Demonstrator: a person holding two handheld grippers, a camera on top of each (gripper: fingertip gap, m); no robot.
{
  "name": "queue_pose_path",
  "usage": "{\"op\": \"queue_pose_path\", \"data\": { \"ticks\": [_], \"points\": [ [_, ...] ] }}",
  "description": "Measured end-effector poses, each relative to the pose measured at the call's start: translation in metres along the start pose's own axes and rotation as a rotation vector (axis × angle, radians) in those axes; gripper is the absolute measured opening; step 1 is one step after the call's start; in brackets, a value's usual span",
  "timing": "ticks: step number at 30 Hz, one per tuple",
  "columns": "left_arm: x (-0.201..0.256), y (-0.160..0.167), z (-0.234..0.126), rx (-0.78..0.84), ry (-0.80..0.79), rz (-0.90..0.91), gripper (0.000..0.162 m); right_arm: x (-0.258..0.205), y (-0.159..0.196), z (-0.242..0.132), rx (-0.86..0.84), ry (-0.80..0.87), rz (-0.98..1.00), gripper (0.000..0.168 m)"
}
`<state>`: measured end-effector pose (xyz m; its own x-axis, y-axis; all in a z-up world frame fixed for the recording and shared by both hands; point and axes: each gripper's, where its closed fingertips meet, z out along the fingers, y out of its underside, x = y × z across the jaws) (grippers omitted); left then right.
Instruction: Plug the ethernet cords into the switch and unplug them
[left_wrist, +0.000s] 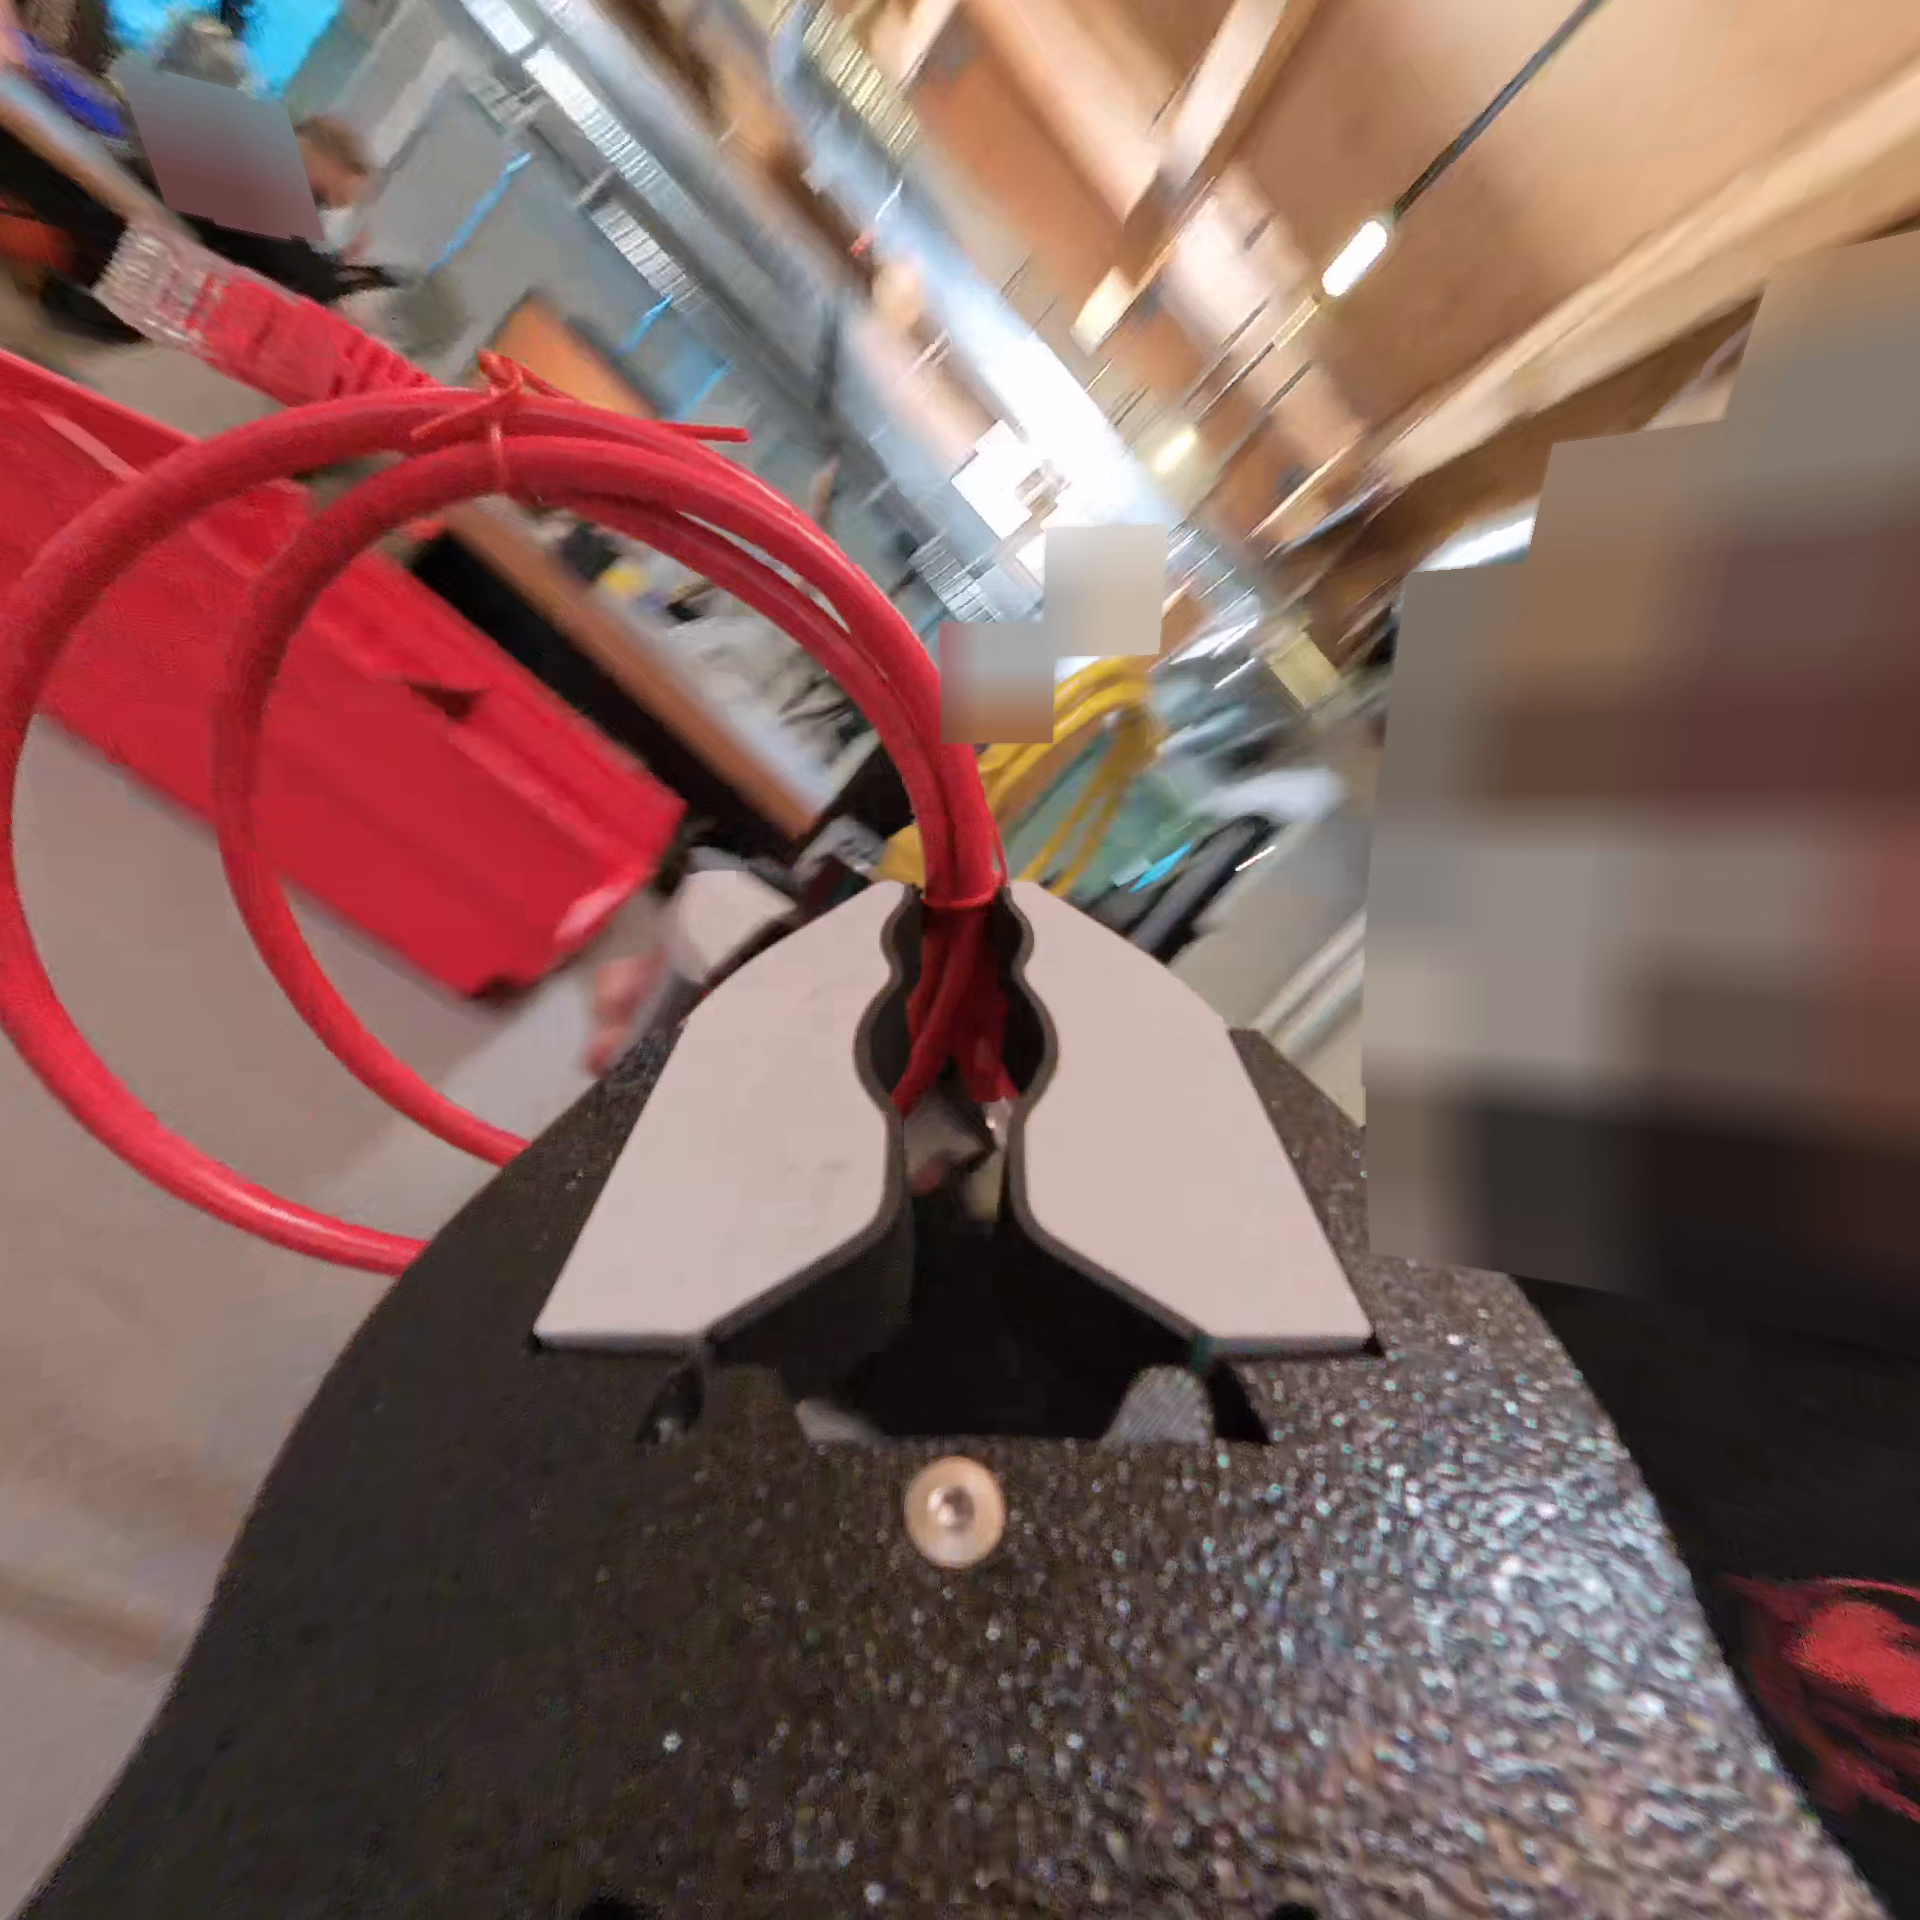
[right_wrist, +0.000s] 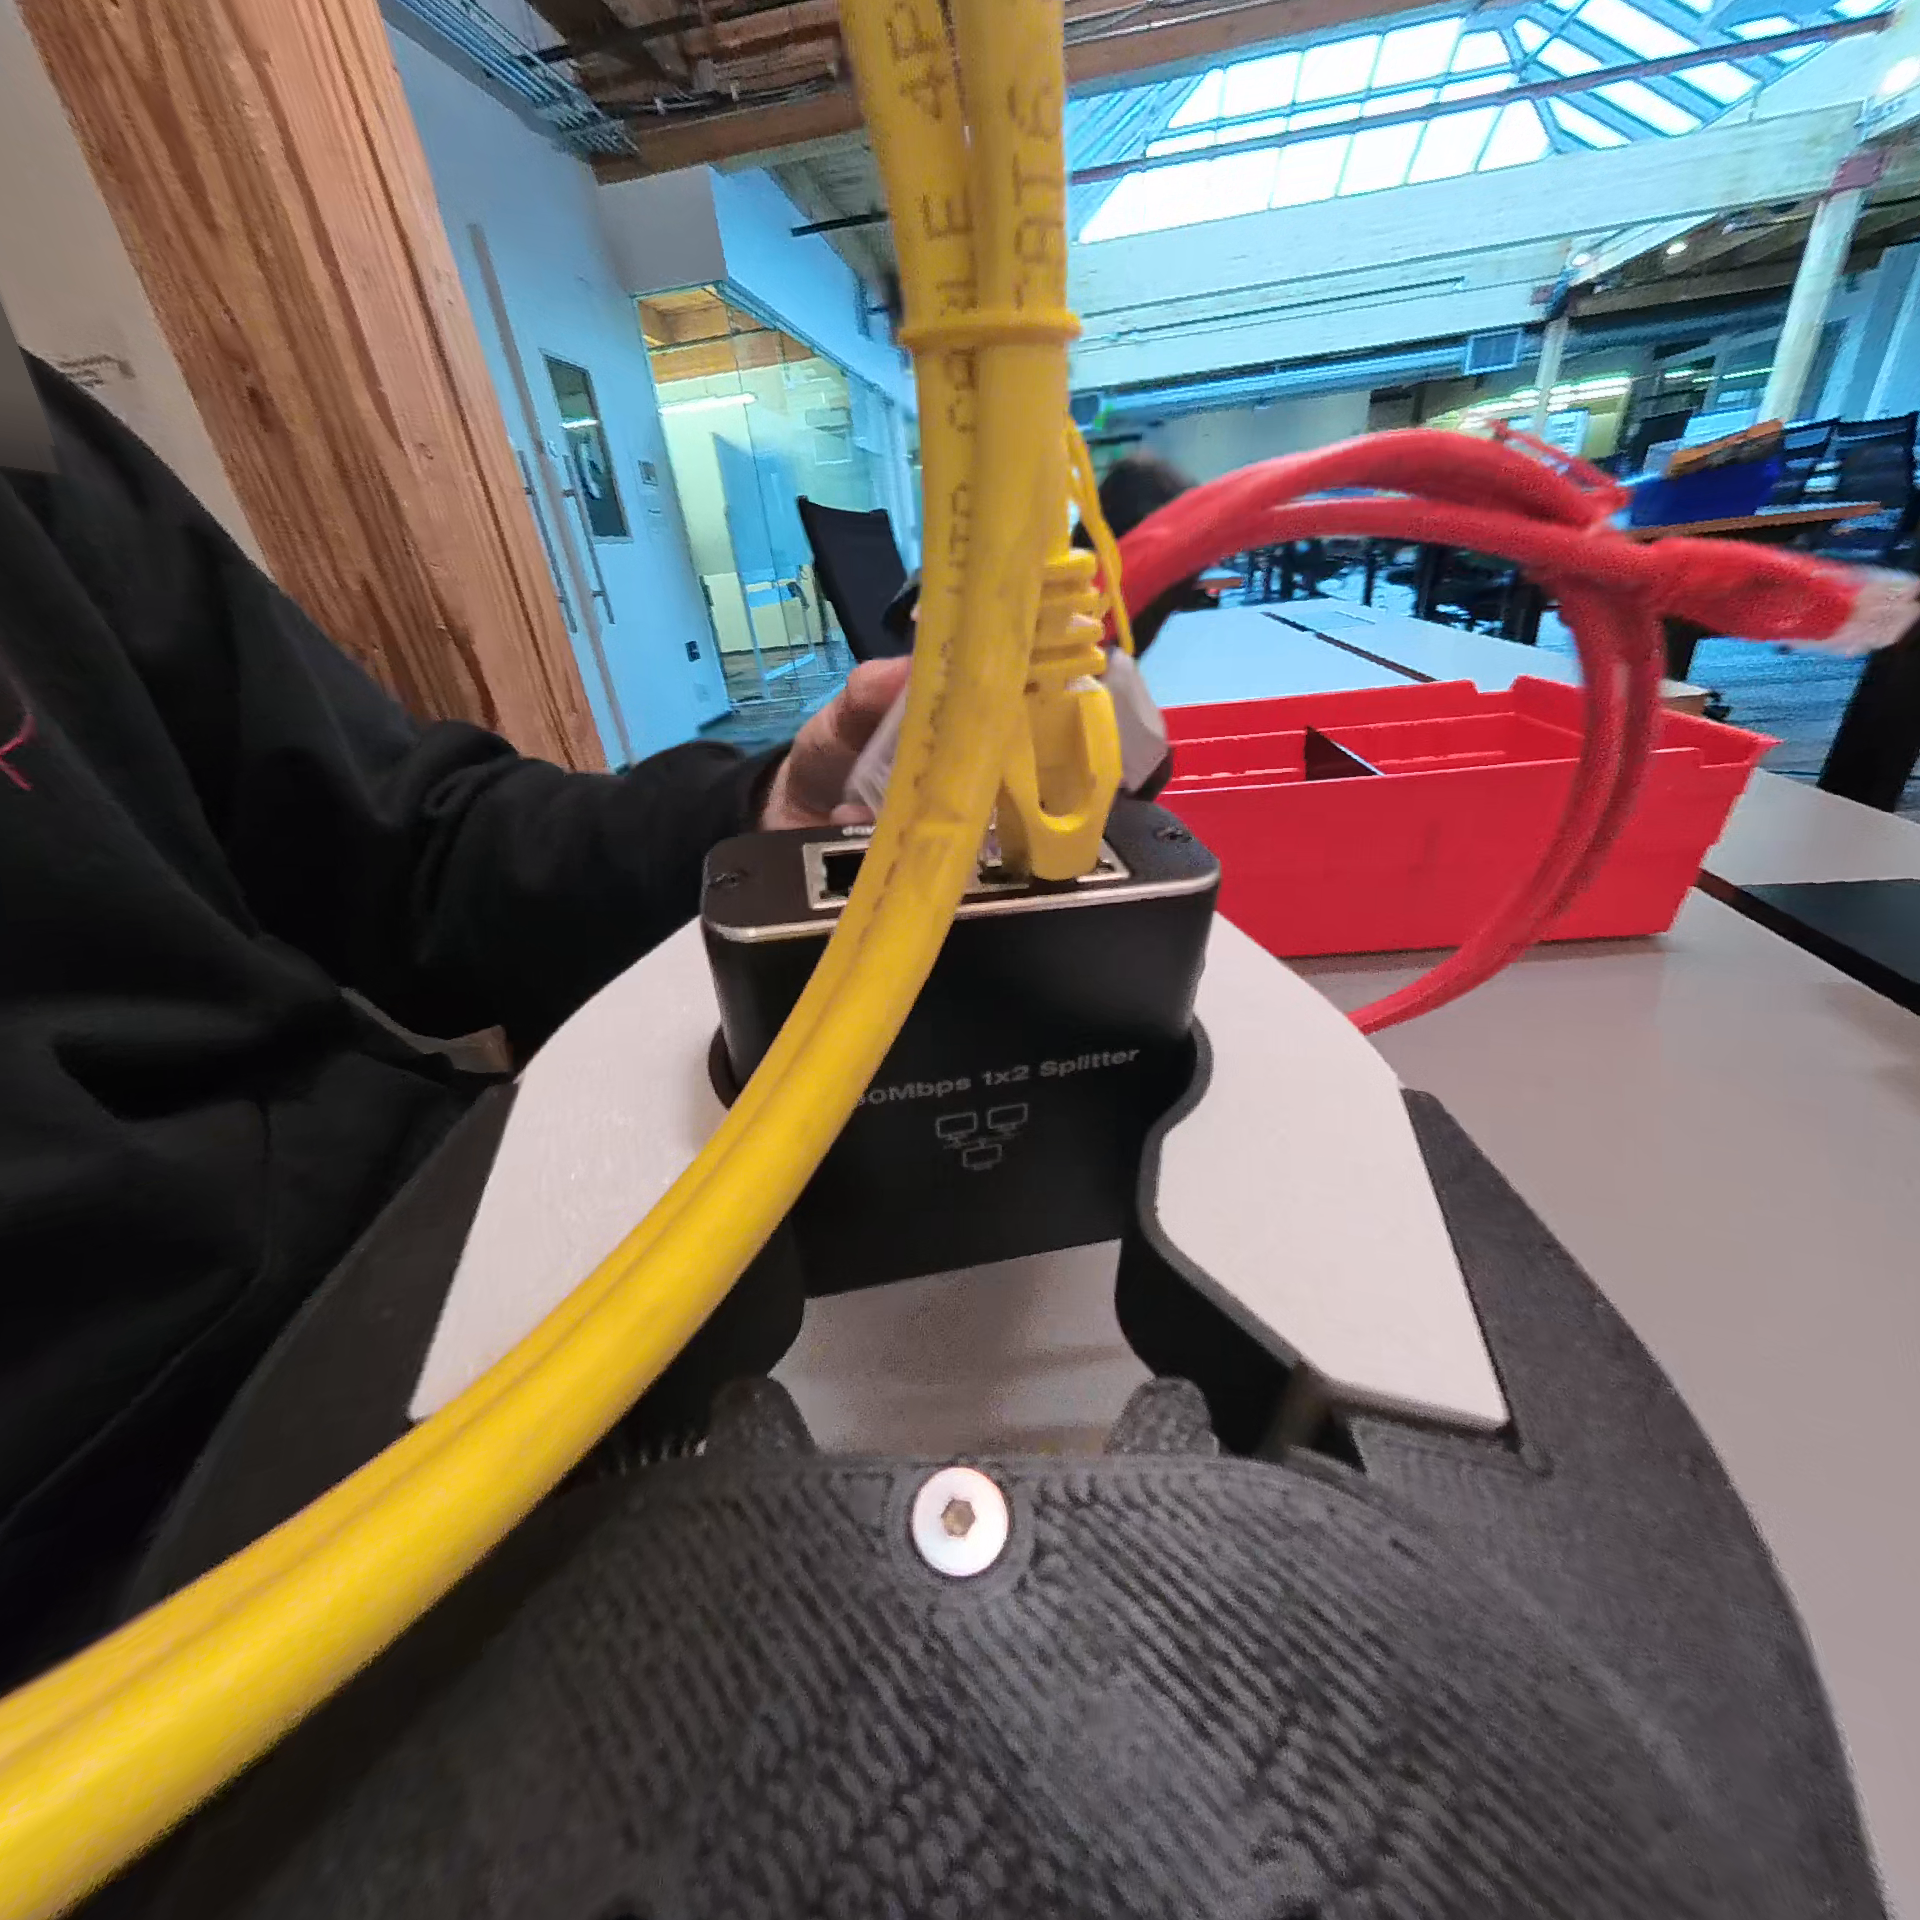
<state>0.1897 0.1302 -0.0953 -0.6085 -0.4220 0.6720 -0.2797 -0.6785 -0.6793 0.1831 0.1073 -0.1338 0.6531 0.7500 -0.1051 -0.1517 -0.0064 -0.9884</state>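
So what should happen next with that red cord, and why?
Probably swing the left gripper so the red cord's free plug points at the switch. The gripper is shut on the bundled cord, and the plug hangs in the air, away from the switch. The right gripper holds the switch; a yellow cord fills one port, and one looks empty.

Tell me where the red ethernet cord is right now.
The red ethernet cord is pinched in the left tool, looping off to its left in the left wrist view, above the red bin.
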Motion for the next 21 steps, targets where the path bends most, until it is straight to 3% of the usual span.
{"op": "queue_pose_path", "data": {
  "ticks": [2, 4, 9, 13, 16, 21],
  "points": [
    [0.002, -0.005, -0.008, 0.114, 0.171, -0.212, 0.012, 0.003, -0.001, -0.004, -0.005, 0.022, -0.007, 0.077],
    [-0.016, 0.002, -0.017, 0.144, 0.2, -0.35, 0.012, 0.007, -0.003, -0.009, 0.006, 0.048, -0.011, 0.077],
    [-0.064, 0.045, -0.032, -0.04, -0.089, -0.35, 0.013, 0.008, -0.003, -0.012, 0.006, 0.057, -0.011, 0.077],
    [-0.064, 0.04, -0.043, -0.057, -0.18, -0.306, 0.014, 0.008, 0.002, -0.008, -0.015, 0.051, -0.009, 0.077],
    [-0.069, 0.024, -0.064, 0.038, -0.284, -0.305, 0.015, 0.006, 0.004, -0.006, -0.03, 0.046, -0.015, 0.077],
    [-0.074, 0.026, -0.109, 0.027, -0.579, -0.222, 0.019, 0.006, 0.006, -0.004, -0.038, 0.045, -0.014, 0.077]
  ]
}}
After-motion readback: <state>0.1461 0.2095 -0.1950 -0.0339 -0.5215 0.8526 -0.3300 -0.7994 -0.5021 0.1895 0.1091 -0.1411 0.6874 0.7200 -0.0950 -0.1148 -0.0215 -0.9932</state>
